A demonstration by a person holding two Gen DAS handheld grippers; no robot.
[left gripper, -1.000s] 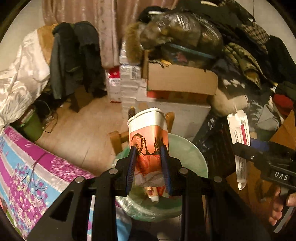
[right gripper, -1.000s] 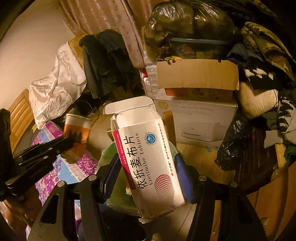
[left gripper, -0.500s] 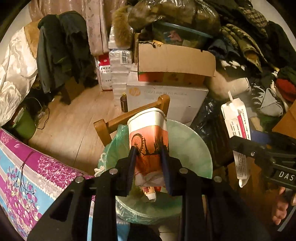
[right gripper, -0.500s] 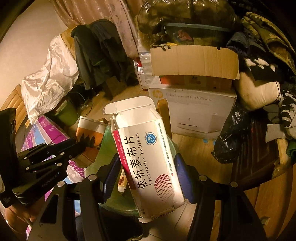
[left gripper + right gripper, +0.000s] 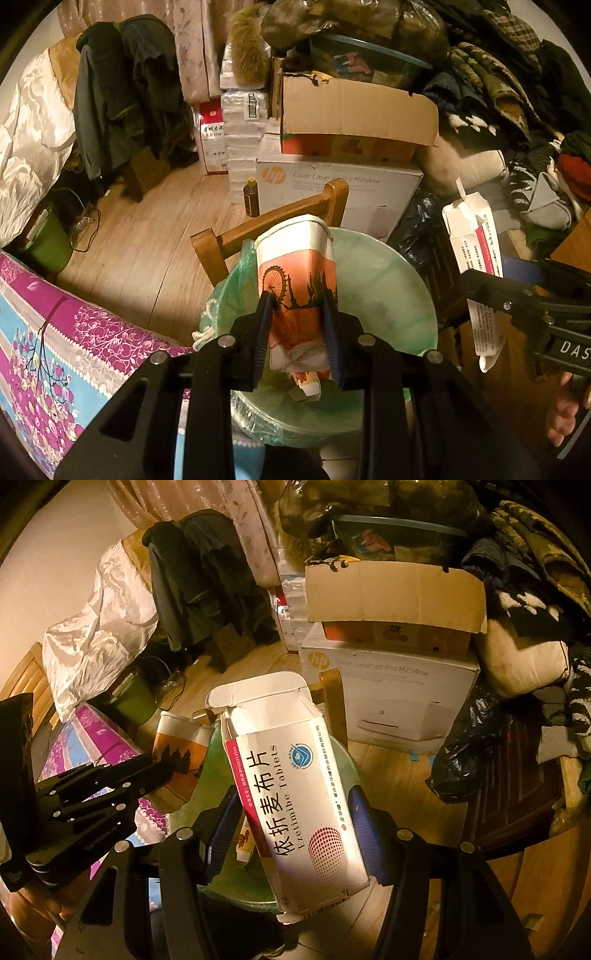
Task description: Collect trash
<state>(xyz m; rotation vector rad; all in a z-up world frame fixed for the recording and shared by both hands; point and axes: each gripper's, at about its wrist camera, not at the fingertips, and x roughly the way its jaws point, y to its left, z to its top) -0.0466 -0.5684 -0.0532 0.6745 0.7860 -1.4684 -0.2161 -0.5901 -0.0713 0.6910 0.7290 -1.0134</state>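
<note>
Cluttered bedroom floor, dim warm light; reference point is the bin (image 5: pixel 388 295), lined with a green bag and standing against a wooden chair (image 5: pixel 266 225).

Progress: one small carton already lies inside the bin. Two items remain in hand, neither released.

The paper cup (image 5: pixel 295 280) hangs directly over the bin mouth, squashed between the narrowly set jaws of the left gripper (image 5: pixel 295 314).

The tablet box (image 5: pixel 291 790), flap open, is above the bin's right edge, clamped at mid-width by the right gripper (image 5: pixel 291 819).

Both grippers tilt steeply down toward the bin. Printer box (image 5: pixel 340 184) stands behind the bin.
</note>
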